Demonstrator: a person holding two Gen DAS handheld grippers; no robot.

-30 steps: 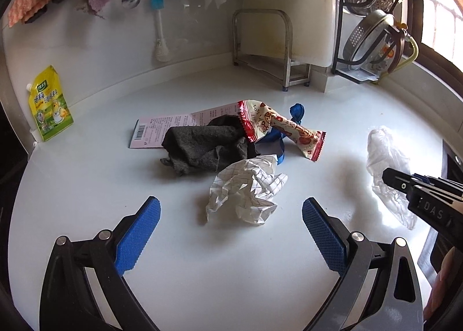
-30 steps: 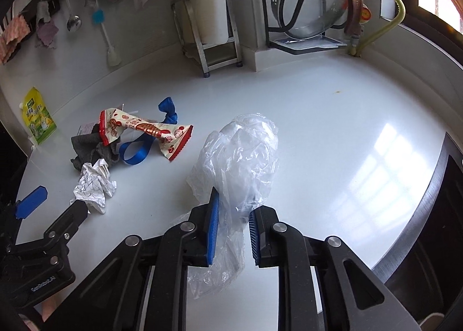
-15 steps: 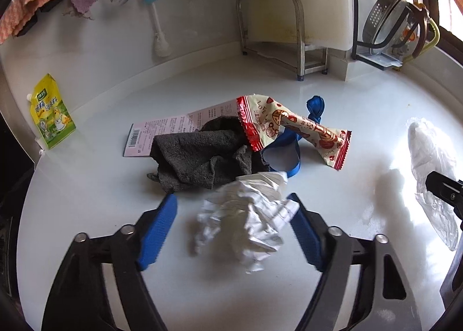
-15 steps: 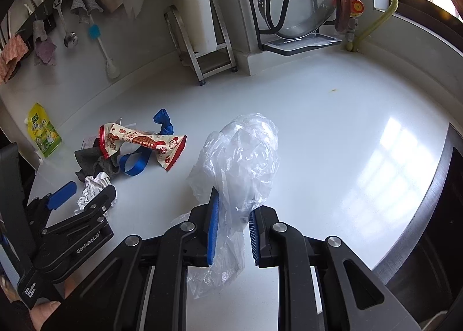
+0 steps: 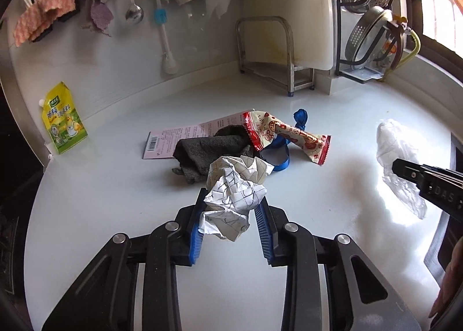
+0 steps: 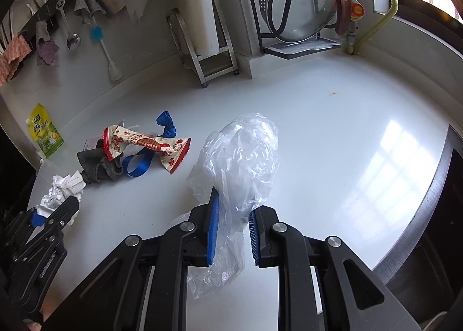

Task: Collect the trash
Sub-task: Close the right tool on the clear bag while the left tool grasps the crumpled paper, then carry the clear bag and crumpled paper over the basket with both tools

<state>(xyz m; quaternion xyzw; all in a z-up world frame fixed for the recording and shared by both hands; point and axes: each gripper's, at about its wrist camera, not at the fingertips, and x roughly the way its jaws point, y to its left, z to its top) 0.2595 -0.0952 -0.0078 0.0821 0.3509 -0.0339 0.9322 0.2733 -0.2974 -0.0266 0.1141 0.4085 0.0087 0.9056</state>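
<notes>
My left gripper (image 5: 230, 215) has just been closing, and its blue pads now press both sides of the crumpled paper (image 5: 234, 195), which stands up between them near the middle of the countertop (image 5: 332, 99). My right gripper (image 6: 231, 229) is pinched narrow on the clear plastic bag (image 6: 240, 163), toward the counter's right edge. Next nearest to my left fingers is the snack wrapper (image 5: 286, 134), straight beyond them, its long axis running across my reach, red crimped ends pointing left and right.
</notes>
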